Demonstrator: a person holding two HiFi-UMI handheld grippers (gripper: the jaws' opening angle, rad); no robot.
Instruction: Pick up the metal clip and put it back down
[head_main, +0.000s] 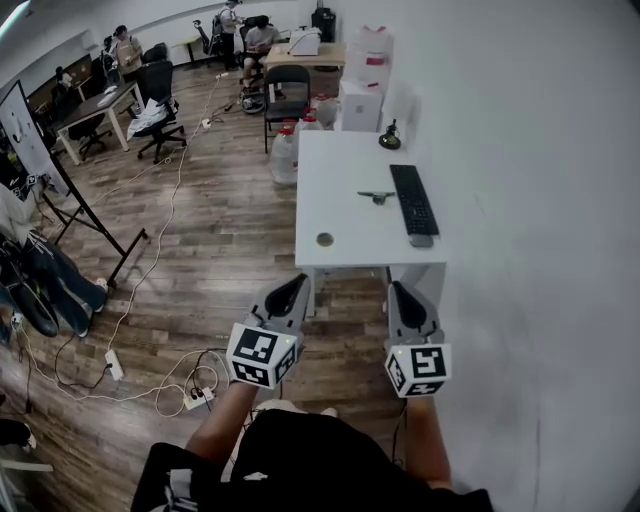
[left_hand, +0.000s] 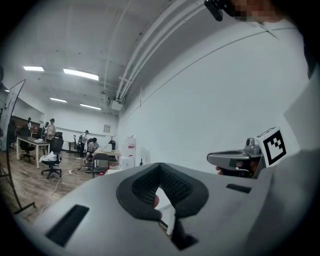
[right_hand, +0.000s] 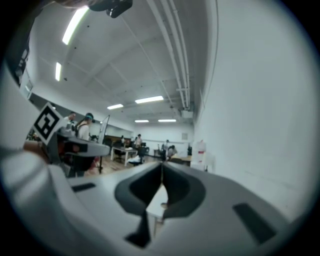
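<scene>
while both claws hang short of the white table's (head_main: 340, 170) near edge, i note the left gripper (head_main: 297, 284) and right gripper (head_main: 398, 291) pinched fully together, nothing between the tips. metal clip (head_main: 377, 196) lies mid-table, just left of the black keyboard (head_main: 413, 203), not touching it. small round disc (head_main: 324, 239) near the front edge. wood floor, loose cables (head_main: 180, 385) at left. white wall (head_main: 540, 200) close on the right; table's left side open.

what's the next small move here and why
Probably carry the right hand-held gripper forward over the metal clip; it looks the nearer of the two. The clip lies untouched on the white table, just left of the keyboard, while this and the left hand-held gripper hang short of the table's near edge, jaws together, empty.
</scene>
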